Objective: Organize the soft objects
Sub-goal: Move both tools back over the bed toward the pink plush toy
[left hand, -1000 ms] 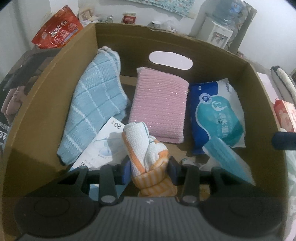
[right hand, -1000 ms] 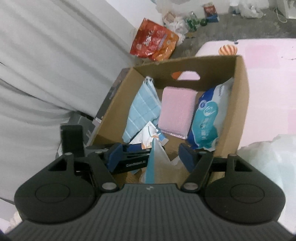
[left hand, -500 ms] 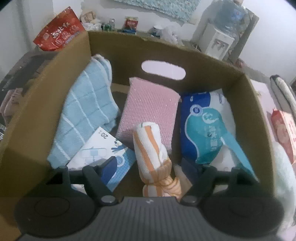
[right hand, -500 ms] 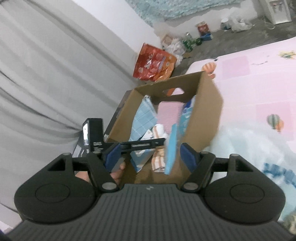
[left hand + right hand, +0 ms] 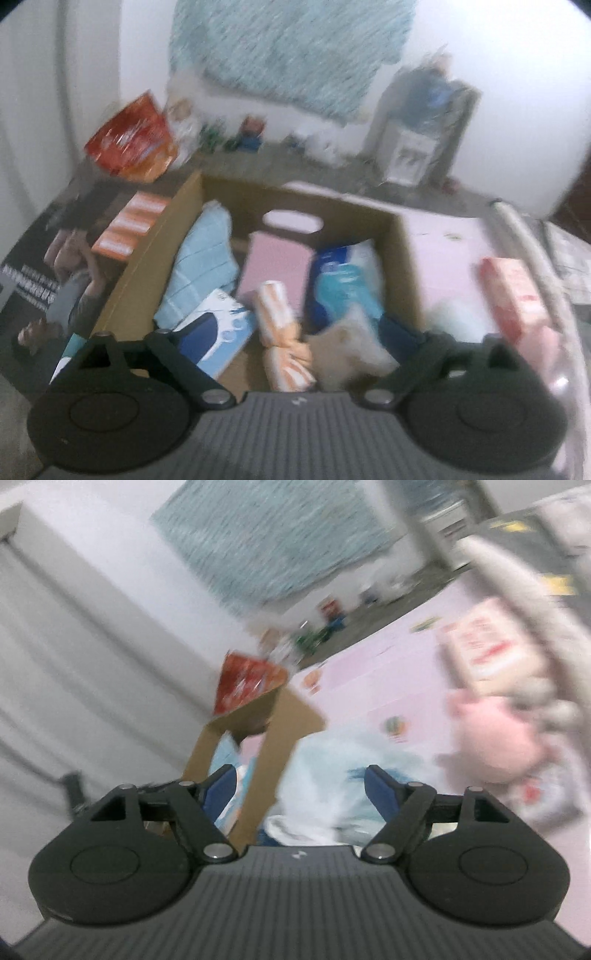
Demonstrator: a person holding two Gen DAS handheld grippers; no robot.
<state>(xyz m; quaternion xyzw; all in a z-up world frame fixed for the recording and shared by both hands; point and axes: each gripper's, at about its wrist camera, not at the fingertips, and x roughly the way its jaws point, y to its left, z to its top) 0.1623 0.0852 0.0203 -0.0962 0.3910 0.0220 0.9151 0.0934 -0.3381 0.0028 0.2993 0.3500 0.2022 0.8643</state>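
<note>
The cardboard box [image 5: 147, 266] holds a blue checked cloth [image 5: 203, 258], a pink pad [image 5: 275, 258], a blue wipes pack [image 5: 343, 280] and an orange-striped rolled towel [image 5: 280, 325]. My left gripper [image 5: 299, 332] hangs above the box's near edge, jaws opening wide. The towel lies loose below them, and neither pad touches it. In the blurred right wrist view the box [image 5: 280, 738] sits to the left. My right gripper [image 5: 301, 790] has its jaws opening with nothing pressed between them. A white and pale blue soft bundle [image 5: 325, 771] lies beyond them.
A pink plush [image 5: 491, 731] and a pink-and-white tissue box [image 5: 491, 646] lie on the pink sheet [image 5: 369, 679] at right. A white and blue packet [image 5: 221, 332] leans in the box's front left. A red snack bag [image 5: 129, 147] and a water dispenser [image 5: 417, 147] stand by the far wall.
My left gripper let go of the orange-striped towel, which stays in the box, and pulled up and back. My right gripper dropped its pale blue packet at the box and swung right.
</note>
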